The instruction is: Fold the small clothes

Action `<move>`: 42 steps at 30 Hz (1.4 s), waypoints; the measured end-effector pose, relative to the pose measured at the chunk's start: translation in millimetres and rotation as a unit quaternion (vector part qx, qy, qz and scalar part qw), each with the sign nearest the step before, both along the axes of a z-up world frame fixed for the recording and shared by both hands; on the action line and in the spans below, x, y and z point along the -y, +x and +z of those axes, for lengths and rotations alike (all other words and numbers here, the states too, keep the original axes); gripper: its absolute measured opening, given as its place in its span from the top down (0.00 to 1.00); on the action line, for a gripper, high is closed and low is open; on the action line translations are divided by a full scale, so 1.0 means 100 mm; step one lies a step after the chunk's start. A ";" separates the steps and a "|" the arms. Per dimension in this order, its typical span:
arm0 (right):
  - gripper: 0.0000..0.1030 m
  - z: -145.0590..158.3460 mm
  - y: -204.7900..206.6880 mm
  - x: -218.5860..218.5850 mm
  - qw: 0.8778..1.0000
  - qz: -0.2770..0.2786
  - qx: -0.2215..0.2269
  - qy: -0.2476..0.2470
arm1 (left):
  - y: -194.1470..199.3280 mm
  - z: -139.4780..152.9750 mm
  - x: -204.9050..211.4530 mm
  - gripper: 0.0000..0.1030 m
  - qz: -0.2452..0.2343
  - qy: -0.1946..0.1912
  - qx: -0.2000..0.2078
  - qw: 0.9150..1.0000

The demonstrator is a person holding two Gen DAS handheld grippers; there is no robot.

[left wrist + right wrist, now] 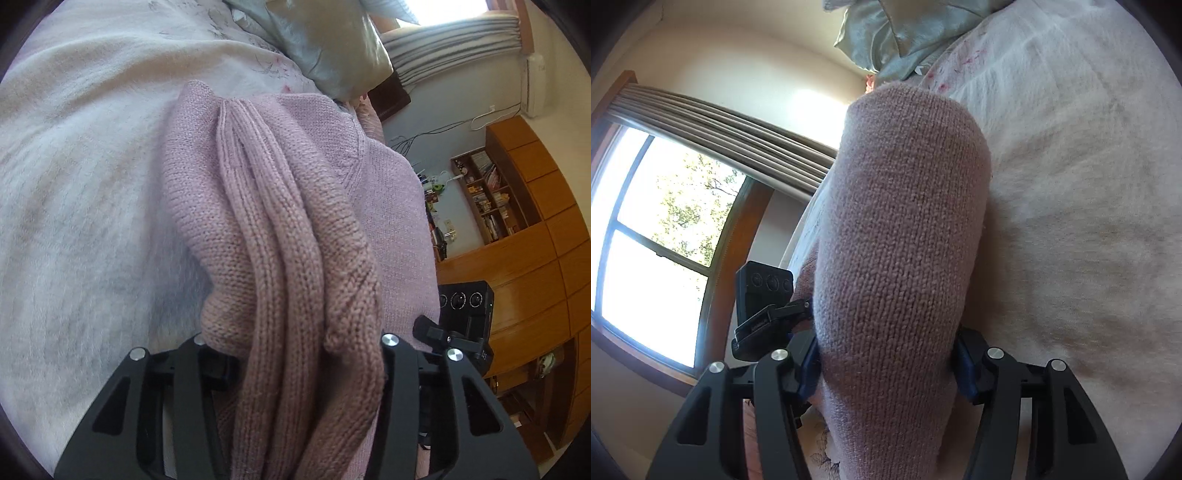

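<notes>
A pink knit sweater (295,206) hangs bunched over the white blanket (81,192) on a bed. In the left wrist view its ribbed folds run down between the fingers of my left gripper (306,369), which is shut on the fabric. The right wrist view shows a smooth fold of the same sweater (901,221) draped over my right gripper (886,369), whose blue-padded fingers (809,365) pinch it from both sides. Each gripper appears close beside the other: the right gripper (461,317) in the left view, the left gripper (764,306) in the right view. Both sets of fingertips are hidden by knit.
A shiny pale green pillow (332,44) lies at the head of the bed. Wooden shelving and cabinets (517,221) stand past the bed's edge. A window (653,236) with a grey gathered curtain (731,125) is on the other side.
</notes>
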State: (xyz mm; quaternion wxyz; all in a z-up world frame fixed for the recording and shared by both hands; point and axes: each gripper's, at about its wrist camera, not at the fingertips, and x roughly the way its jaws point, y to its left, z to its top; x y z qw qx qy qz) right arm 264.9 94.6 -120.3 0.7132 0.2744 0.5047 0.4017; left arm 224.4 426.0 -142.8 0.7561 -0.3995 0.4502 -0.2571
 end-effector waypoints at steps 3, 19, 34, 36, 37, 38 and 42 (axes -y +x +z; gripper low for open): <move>0.45 0.22 -0.14 0.06 1.000 0.011 0.020 0.008 | -0.15 0.12 0.05 0.60 -0.004 -0.046 0.023 0.999; 0.45 0.69 -1.17 1.70 0.999 -0.013 0.047 -0.017 | -1.01 0.73 1.77 0.59 -0.077 -0.009 0.068 0.995; 0.31 -0.10 -1.34 2.00 0.998 -0.059 -0.010 -0.021 | -1.04 0.27 2.07 0.42 -0.080 0.090 0.029 0.992; 0.29 -0.05 -1.43 2.01 0.998 -0.058 -0.002 -0.033 | -1.14 0.31 2.05 0.38 -0.072 0.106 0.025 0.991; 0.29 -0.04 -1.50 2.02 0.998 -0.058 -0.003 -0.032 | -1.19 0.33 2.04 0.35 -0.071 0.112 0.024 0.991; 0.29 -0.05 -1.56 2.05 0.998 -0.059 -0.005 -0.031 | -1.27 0.32 2.00 0.33 -0.070 0.114 0.023 0.991; 0.29 -0.07 -1.84 2.08 0.998 -0.048 -0.006 -0.028 | -1.55 0.32 1.93 0.28 -0.052 0.126 0.020 0.990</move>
